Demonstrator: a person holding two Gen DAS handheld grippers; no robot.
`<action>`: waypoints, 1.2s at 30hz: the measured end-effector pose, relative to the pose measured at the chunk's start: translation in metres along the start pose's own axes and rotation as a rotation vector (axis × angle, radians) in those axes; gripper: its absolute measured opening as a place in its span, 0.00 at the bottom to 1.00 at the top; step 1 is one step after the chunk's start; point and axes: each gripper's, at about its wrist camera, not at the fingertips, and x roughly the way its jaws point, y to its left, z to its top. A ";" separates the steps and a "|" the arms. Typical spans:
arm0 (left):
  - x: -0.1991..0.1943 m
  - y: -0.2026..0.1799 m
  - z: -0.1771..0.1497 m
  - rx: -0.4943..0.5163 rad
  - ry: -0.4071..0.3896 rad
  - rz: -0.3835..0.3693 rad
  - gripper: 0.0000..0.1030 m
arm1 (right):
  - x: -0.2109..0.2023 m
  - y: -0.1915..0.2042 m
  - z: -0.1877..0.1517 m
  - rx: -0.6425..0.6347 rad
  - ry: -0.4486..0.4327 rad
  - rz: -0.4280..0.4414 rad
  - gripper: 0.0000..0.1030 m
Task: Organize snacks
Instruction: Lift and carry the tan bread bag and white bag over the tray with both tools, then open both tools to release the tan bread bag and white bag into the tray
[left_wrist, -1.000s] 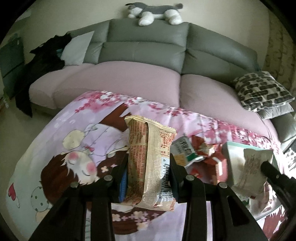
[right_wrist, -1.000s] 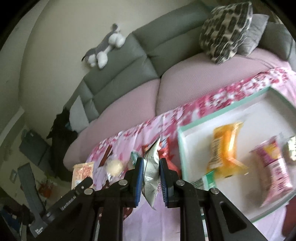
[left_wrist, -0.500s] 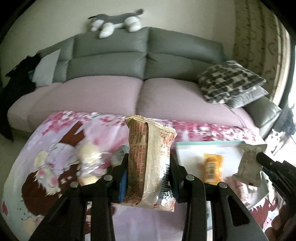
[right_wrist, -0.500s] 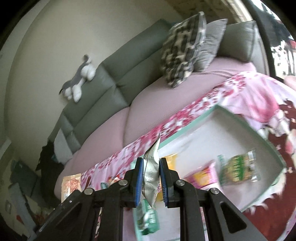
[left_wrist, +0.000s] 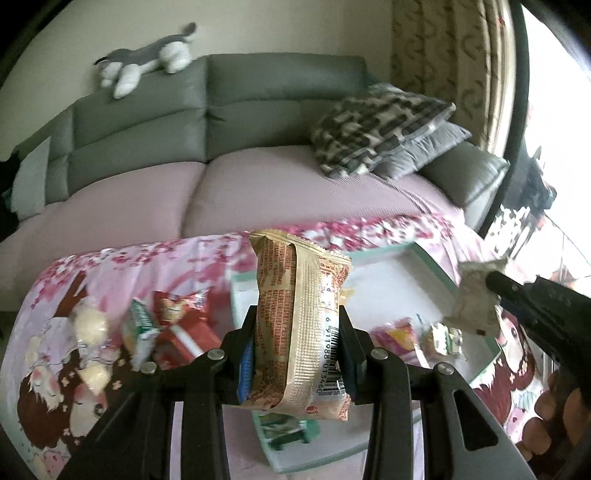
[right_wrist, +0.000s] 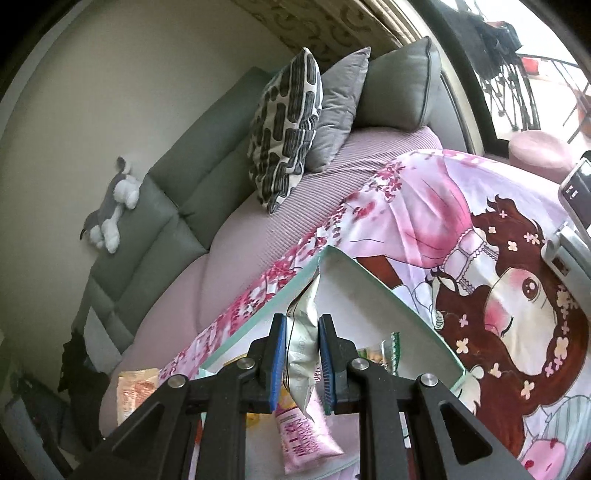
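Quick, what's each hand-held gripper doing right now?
Left hand-held gripper: closed on the tan snack packet.
Right hand-held gripper: closed on the silver snack packet.

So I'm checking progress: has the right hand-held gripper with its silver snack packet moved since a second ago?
Yes. The right hand-held gripper carried the silver snack packet from the floral cloth beside the white mint-rimmed tray to over it.

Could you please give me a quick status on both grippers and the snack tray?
Left gripper shut on tan snack packet. Right gripper shut on silver packet. Both over the tray, which holds a few snacks. Nothing in the way.
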 end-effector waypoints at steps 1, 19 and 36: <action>0.004 -0.006 -0.001 0.012 0.008 -0.006 0.38 | 0.001 -0.001 0.000 0.000 0.002 0.000 0.19; 0.059 -0.034 -0.013 0.066 0.124 0.008 0.38 | 0.048 -0.003 -0.005 -0.027 0.073 0.007 0.19; 0.033 -0.013 0.001 0.009 0.086 0.013 0.53 | 0.044 0.011 -0.006 -0.123 0.115 -0.094 0.22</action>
